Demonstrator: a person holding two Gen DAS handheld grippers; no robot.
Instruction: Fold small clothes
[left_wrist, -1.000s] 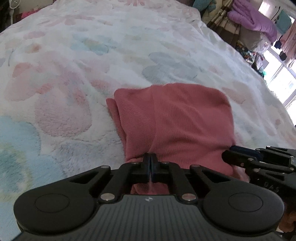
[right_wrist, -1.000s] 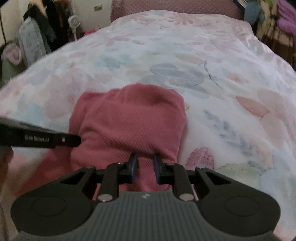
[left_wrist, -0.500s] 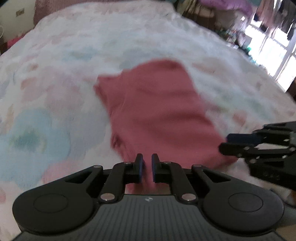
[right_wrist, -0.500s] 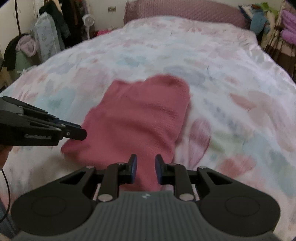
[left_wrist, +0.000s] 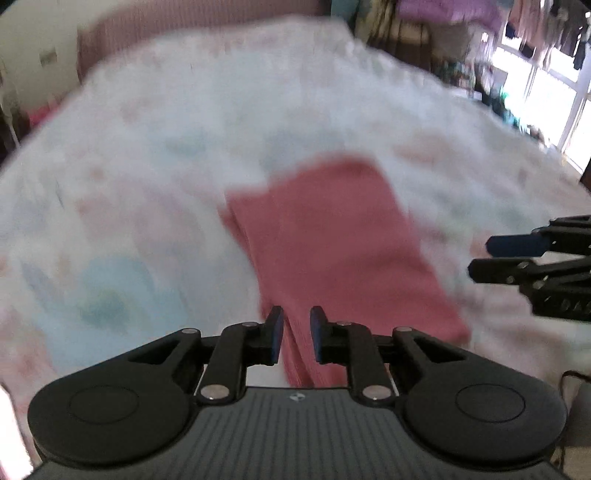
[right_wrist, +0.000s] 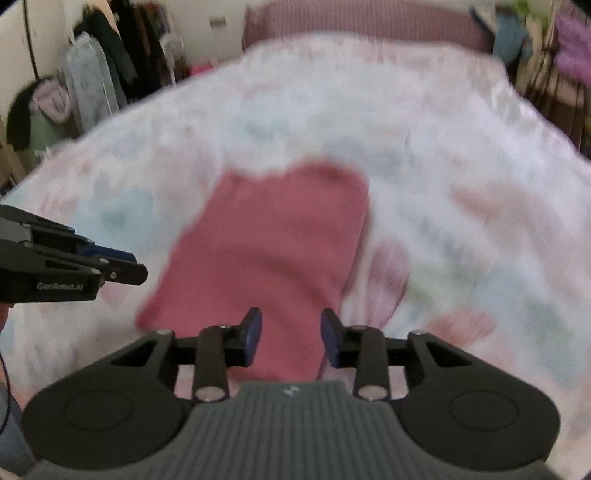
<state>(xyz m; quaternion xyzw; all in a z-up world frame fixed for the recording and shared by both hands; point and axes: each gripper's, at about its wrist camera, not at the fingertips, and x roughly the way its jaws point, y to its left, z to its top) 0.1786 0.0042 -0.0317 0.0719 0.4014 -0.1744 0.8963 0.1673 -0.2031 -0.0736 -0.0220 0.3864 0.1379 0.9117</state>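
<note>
A folded rose-pink ribbed garment lies flat on the flowered bedspread. My left gripper hovers above its near edge, jaws opening, nothing pressed between the blue pads. My right gripper hangs over the garment's near end, jaws also opening and empty. Each gripper shows in the other's view: the right one at the right edge, the left one at the left edge. Both views are motion-blurred.
The bedspread spreads wide around the garment. A pink headboard stands at the far end. Dark coats hang at the back left. Piled clothes and a bright window lie to the right of the bed.
Both grippers let go of the pink garment, opened and drew back and upward. The garment now lies flat and looks smaller and farther in both views.
</note>
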